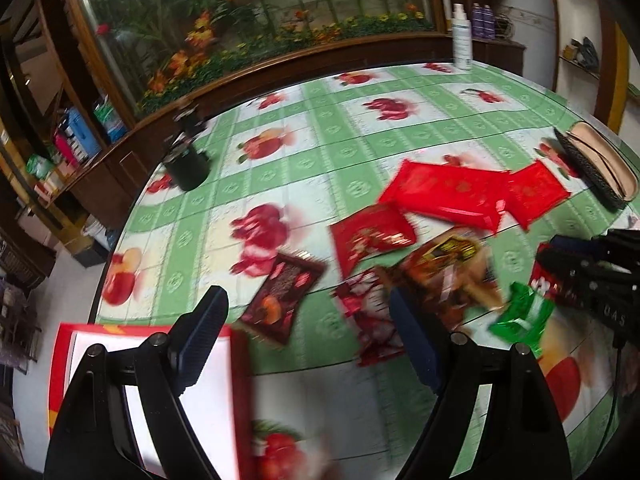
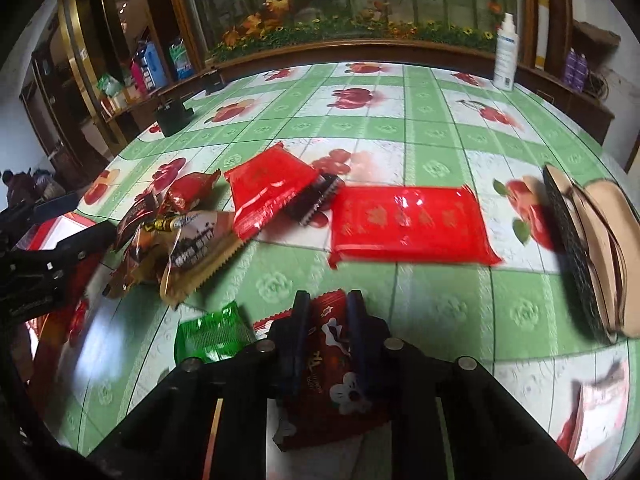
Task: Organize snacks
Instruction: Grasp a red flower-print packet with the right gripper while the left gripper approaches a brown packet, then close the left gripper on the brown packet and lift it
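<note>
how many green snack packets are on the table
1. The green packet lies on the tablecloth just left of the right gripper, near the snack pile; others may hide underneath.

Left gripper [image 1: 308,336]: matte black frame of two broad, slotted arms; round silver pivot pins at the joints; two dark navy fingers [image 1: 202,340] with finely ribbed pads.

Right gripper [image 2: 328,340]: same build, black linkage arms with long slots, silver pins in a row, navy ribbed fingers [image 2: 298,344]. Its black body carries pale raised lettering on one side, too blurred to read.
</note>
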The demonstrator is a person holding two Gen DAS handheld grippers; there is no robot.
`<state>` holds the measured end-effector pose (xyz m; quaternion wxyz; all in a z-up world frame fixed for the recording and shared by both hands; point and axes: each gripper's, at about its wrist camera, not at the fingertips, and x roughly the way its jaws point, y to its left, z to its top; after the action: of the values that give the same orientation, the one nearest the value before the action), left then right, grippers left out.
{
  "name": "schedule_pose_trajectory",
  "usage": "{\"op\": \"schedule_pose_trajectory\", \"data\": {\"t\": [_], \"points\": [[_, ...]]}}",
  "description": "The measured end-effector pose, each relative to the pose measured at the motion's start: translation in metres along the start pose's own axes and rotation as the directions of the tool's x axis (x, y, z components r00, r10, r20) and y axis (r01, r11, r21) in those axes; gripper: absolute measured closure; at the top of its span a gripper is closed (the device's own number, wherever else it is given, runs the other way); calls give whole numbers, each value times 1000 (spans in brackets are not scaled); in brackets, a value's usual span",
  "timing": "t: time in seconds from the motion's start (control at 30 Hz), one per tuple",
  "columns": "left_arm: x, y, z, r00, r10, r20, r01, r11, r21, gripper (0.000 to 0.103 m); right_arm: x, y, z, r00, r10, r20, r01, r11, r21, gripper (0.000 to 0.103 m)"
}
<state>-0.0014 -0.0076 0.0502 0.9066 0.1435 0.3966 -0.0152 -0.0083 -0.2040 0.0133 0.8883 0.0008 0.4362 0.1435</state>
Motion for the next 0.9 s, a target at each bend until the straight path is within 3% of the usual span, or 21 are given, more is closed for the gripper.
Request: {"op": "schedule_pose_trajectory", "data": {"t": [0.17, 0.33, 0.4, 0.47, 0.53, 0.63, 0.77, 0.9], "points": [[6, -25, 13, 999, -10, 43, 6, 996, 84, 20, -10, -8, -11, 1000, 25, 5, -25, 999, 22, 84], [14, -42, 24, 996, -89, 16, 85, 982, 167, 20, -19, -17, -18, 997, 74, -6, -73, 997, 25, 80], [4, -43, 25, 991, -131, 35, 123, 976, 179, 20, -25, -19, -23, 997, 82, -9, -82, 997, 6, 68], [-7, -43, 28, 981, -184, 63, 168, 965, 200, 20, -34, -17, -27, 997, 78, -5, -78, 996, -43, 45], [-13, -46, 32, 970, -233, 66, 213, 952, 222, 20, -44, -14, -31, 997, 78, 3, -77, 992, -101, 39], [-5, -57, 37, 964, -266, 20, 254, 938, 236, 20, -48, -9, -34, 996, 87, -1, -86, 983, -165, 40], [18, -77, 35, 966, -251, -58, 257, 935, 246, 20, -30, -6, -36, 997, 54, -53, -63, 982, -176, 41], [31, -76, 34, 941, -321, -107, 336, 926, 172, 20, -28, -2, -36, 998, 43, -42, -51, 979, -199, 49]]}}
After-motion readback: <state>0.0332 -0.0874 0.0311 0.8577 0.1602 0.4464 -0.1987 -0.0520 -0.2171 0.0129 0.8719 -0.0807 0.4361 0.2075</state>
